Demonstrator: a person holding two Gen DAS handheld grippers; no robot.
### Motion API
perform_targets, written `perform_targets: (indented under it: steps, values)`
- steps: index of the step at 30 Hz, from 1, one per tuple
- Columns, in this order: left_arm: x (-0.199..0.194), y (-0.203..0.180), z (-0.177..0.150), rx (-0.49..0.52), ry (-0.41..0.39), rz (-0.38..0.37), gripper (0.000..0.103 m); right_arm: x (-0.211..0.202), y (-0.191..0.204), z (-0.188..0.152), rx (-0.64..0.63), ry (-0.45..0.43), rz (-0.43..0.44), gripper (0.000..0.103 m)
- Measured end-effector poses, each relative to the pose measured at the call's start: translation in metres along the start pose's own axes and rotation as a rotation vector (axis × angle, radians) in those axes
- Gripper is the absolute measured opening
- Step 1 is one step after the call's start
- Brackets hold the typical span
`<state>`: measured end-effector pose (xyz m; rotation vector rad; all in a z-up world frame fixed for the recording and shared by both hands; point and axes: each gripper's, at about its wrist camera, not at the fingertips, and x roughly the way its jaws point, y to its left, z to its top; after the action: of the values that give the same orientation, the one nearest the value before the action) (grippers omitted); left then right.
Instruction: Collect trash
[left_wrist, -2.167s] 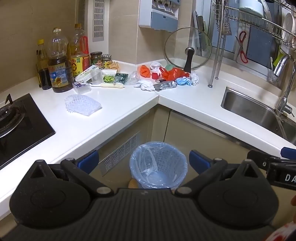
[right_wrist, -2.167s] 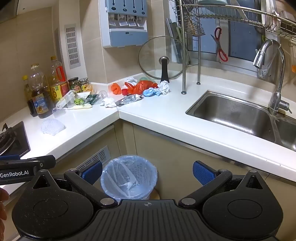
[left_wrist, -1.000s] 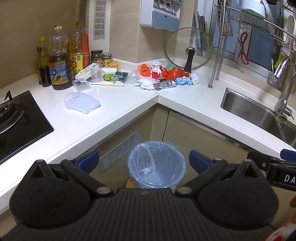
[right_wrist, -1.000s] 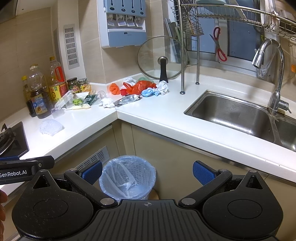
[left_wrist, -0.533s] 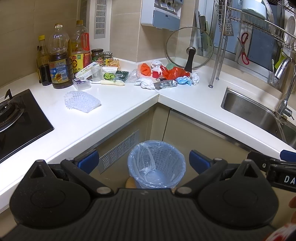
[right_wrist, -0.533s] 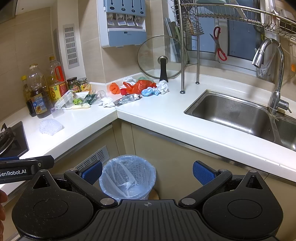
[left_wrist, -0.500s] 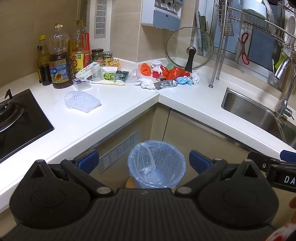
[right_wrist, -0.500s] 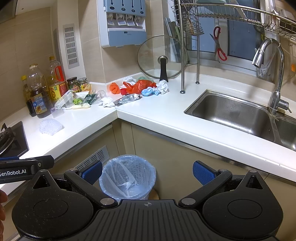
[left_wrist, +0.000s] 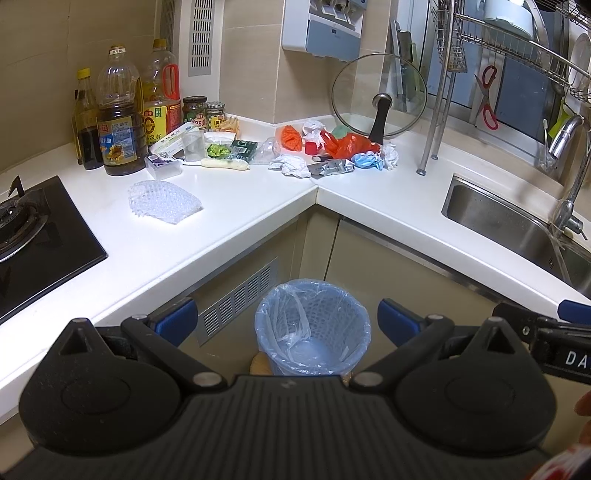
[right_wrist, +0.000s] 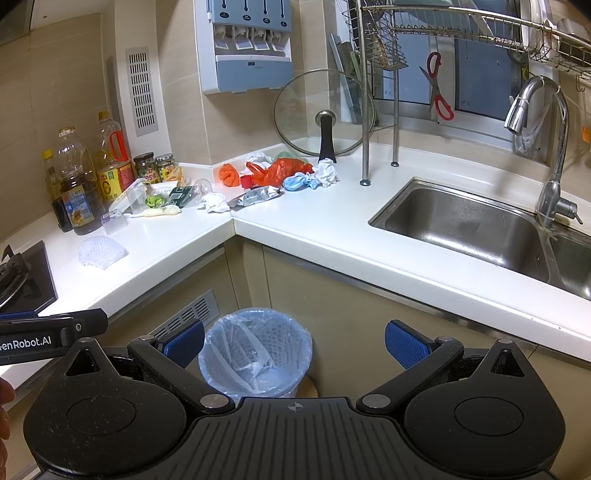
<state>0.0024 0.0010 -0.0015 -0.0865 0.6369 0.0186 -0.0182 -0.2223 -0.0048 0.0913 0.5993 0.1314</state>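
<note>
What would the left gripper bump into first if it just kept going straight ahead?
Probably the blue-lined trash bin. The left gripper is open and empty, and the bin's mouth sits right between its fingers, with nothing visible in between. Depth is hard to judge, so it could meet the cabinet behind instead.

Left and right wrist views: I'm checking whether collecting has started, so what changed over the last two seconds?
Almost nothing. Both cameras drifted very slightly. The left gripper and right gripper stayed open and empty above the lined bin. The trash pile in the counter corner lies untouched.
</note>
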Motion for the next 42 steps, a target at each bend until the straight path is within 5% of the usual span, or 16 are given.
perform_targets:
  steps: [24, 42]
  values:
    - [0.002, 0.001, 0.0, -0.009, 0.001, -0.002, 0.103, 0.001, -0.003, 0.002, 0.006, 0.001, 0.003, 0.103]
    - [0.031, -0.004, 0.028, -0.235, 0.014, 0.027, 0.103, 0.059, -0.043, 0.043, -0.011, -0.017, 0.14, 0.103]
